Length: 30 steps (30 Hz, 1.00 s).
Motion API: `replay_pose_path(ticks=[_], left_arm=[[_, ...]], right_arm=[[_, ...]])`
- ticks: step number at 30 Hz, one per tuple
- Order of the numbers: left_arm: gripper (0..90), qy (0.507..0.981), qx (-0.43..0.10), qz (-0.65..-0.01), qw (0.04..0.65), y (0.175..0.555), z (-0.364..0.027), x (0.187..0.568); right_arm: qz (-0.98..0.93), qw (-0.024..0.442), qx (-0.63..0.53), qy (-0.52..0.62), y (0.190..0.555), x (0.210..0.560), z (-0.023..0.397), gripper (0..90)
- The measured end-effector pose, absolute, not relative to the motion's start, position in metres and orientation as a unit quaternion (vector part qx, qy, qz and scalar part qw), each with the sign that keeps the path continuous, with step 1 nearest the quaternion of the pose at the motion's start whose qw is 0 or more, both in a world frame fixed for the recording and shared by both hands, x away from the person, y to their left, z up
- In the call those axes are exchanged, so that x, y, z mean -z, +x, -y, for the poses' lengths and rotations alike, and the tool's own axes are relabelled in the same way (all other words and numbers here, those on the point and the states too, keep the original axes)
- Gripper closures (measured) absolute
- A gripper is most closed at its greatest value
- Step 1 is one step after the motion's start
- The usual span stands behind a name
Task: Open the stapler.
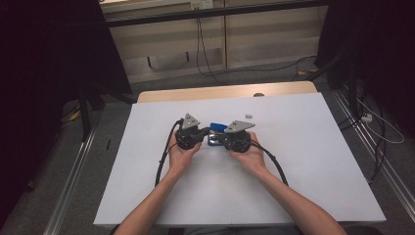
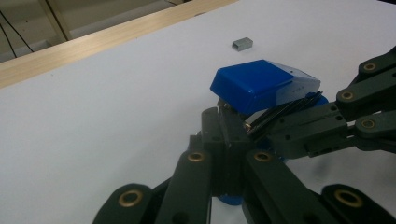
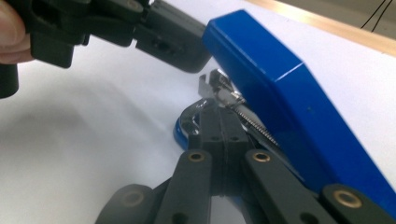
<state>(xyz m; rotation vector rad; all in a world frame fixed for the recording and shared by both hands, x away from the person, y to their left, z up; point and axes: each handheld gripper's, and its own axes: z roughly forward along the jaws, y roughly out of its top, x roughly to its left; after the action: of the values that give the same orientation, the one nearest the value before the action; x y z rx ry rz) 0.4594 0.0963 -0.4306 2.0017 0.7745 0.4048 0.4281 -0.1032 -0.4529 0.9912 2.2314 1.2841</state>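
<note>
- Here both claws meet at a blue stapler (image 1: 216, 133) on the surface (image 1: 303, 161), its lid hinged up.
- The left claw (image 2: 223, 125) is pressed together on the stapler's metal magazine, just under the lid.
- The right claw (image 3: 219, 122) pinches the same rail from the opposite side.
- A staple block (image 2: 242, 44) lies well beyond both claws.
- Judged step: opening for reloading; next, free one claw to fetch the block.

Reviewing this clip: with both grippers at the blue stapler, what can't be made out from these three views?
- High view: the stapler lies mostly behind the left gripper and right gripper; its open top barely shows.
- Left gripper view: the stapler's base is hidden behind the black jaws.
- Right gripper view: the stapler's rear end is cut by the frame edge.
- The small grey staple block is too small to read.
</note>
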Motion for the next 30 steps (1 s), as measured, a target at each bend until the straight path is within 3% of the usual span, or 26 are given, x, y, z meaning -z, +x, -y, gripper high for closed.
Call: replay_pose_path(ticks=[30], left_arm=[[90.0,0.807,-0.162,-0.320,0.469,0.4613,-0.0935,0.4268]], right_arm=[[-0.772,0.232,-0.463,0.368,0.4329,0.4500,0.0954,90.0]])
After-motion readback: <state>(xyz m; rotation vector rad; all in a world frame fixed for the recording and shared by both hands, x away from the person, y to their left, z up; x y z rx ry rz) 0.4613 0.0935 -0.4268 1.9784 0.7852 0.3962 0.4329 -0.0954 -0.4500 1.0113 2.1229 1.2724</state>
